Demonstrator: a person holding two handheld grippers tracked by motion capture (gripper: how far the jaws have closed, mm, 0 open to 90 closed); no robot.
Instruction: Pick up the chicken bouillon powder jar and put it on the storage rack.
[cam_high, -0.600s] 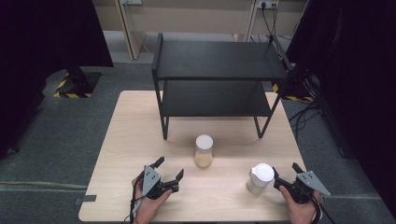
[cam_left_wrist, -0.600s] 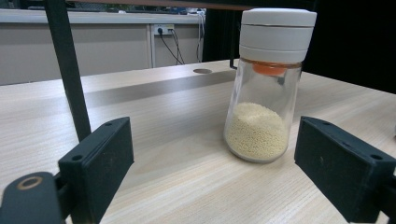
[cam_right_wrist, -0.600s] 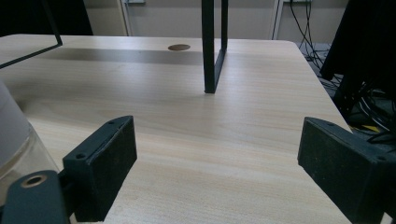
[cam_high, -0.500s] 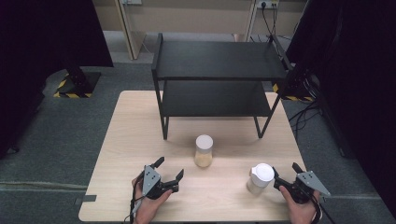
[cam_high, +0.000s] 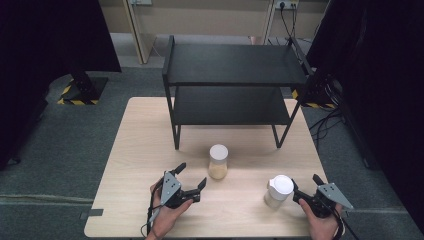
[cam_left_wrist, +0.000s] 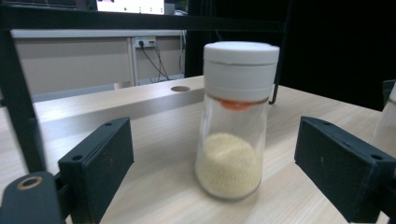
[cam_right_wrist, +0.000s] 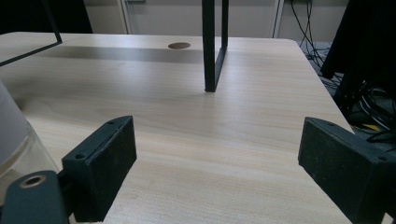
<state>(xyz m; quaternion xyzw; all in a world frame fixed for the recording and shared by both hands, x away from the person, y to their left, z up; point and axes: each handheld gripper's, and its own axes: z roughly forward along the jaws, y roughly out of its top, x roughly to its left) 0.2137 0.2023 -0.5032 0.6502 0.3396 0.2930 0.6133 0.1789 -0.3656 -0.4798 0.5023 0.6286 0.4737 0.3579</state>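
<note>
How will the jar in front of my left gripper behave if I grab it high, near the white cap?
The jar looks tall, narrow and smooth glass, so it may tip or slip. Its powder fills only the bottom, so it is probably light. The left gripper stands open, not touching it.

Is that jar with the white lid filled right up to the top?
No. In the left gripper view the jar holds pale grains only in its lower part, with clear glass above them up to the white lid.

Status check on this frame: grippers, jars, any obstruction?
Left gripper open, facing centre jar, not touching. Right gripper open, beside right jar. Shelf rack stands behind; nothing between.
</note>
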